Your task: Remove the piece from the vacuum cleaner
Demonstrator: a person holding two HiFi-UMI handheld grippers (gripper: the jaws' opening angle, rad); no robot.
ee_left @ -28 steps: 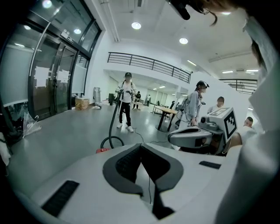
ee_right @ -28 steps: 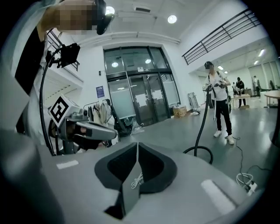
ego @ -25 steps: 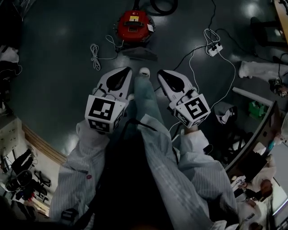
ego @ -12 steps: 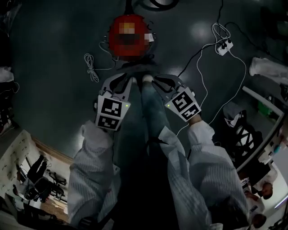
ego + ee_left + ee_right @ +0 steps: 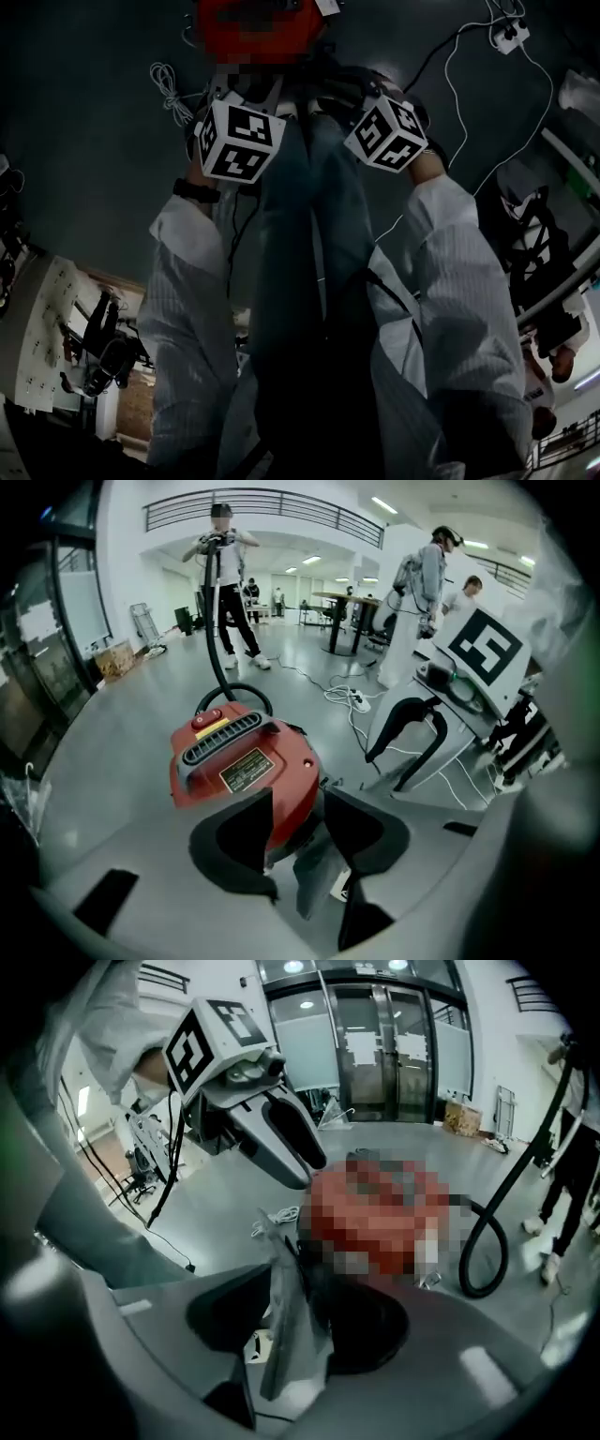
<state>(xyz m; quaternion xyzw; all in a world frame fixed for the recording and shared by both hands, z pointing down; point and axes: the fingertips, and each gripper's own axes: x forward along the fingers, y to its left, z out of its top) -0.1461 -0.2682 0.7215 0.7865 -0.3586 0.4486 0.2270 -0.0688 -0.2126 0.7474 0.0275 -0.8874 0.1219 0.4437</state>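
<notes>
The red vacuum cleaner sits on the grey floor, at the top edge of the head view. A flat grey piece stands on edge at its near side. My left gripper has its jaws opening wide, with the piece low between them and untouched. In the right gripper view the same piece rises between the jaws of my right gripper, which are opening too. Both marker cubes hang close together just below the vacuum.
A black hose loops off the vacuum. A coiled white cable lies to its left and a power strip with cords to the right. Several people stand farther off. A tool shelf is at lower left.
Both grippers have moved forward from in front of the person's legs to the vacuum's near side. The vacuum now sits at the top edge of the head view.
</notes>
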